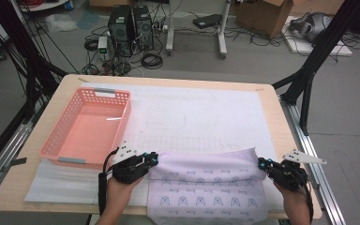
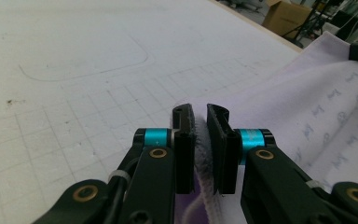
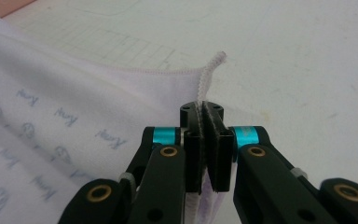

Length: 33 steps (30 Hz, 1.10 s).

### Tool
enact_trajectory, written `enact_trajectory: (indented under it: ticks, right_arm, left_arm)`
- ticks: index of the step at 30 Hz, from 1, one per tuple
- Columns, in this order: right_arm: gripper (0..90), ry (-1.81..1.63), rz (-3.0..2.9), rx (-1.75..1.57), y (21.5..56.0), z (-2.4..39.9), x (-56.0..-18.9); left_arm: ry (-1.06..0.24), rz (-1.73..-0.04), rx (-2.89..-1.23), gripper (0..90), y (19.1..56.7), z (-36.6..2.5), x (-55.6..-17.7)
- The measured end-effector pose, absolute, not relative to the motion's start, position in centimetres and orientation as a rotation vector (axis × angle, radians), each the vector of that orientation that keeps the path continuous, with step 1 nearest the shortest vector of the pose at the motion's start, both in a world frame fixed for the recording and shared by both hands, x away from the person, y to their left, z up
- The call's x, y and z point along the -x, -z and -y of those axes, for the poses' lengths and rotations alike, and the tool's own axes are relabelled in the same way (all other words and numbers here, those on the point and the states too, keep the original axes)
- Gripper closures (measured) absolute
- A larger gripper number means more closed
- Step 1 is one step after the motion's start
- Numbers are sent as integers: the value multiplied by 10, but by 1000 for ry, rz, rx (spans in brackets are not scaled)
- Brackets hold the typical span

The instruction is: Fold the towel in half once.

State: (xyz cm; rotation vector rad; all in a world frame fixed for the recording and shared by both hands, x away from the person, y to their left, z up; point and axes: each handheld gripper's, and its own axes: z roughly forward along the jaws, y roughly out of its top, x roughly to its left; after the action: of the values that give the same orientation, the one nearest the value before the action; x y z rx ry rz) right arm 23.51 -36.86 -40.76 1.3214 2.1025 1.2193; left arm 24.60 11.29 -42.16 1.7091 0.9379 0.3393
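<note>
Standing empty at the far left of the table, the pink perforated plastic basket (image 1: 85,126) looks kept handy, perhaps to take the cloth; that is a guess. To its right, the left gripper (image 1: 153,159) pinches one corner of the pale lilac printed cloth (image 1: 208,185), which lies at the near edge on the white gridded mat (image 1: 201,117). At the right, the right gripper (image 1: 261,164) is clamped on the opposite corner. Holding both corners keeps the far fold taut, likely for folding or lifting.

The left gripper view shows a stitched hem bunched between its jaws (image 2: 201,140). The right gripper view shows a hem squeezed tight and a curled corner tip poking out (image 3: 206,140). The high view alone gives the basket and the cloth's full spread.
</note>
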Motion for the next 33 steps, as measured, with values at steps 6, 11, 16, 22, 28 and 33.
enact_trajectory:
  ticks: [6,11,16,22,28,33]
  right_arm:
    - [865,-1234,-2128,-1294,408,371,-208]
    - [865,-1148,-2213,-1314,416,370,-195]
    - [675,-1115,-2228,-1369,420,374,-190]
    - [624,-1262,-2081,-1317,401,377,-191]
    - [714,-1189,-2223,-1254,407,354,-212]
    - [657,-1105,-2248,-1329,430,351,-245]
  left_arm:
    - [-330,-900,-1726,821,421,-120,-217]
    - [-287,-895,-1781,824,433,-120,-198]
    - [-240,-923,-1826,646,444,-120,-195]
    - [-301,-934,-1744,489,434,-125,-216]
    - [-303,-940,-1771,495,440,-118,-241]
    - [-315,-964,-1791,481,447,-112,-252]
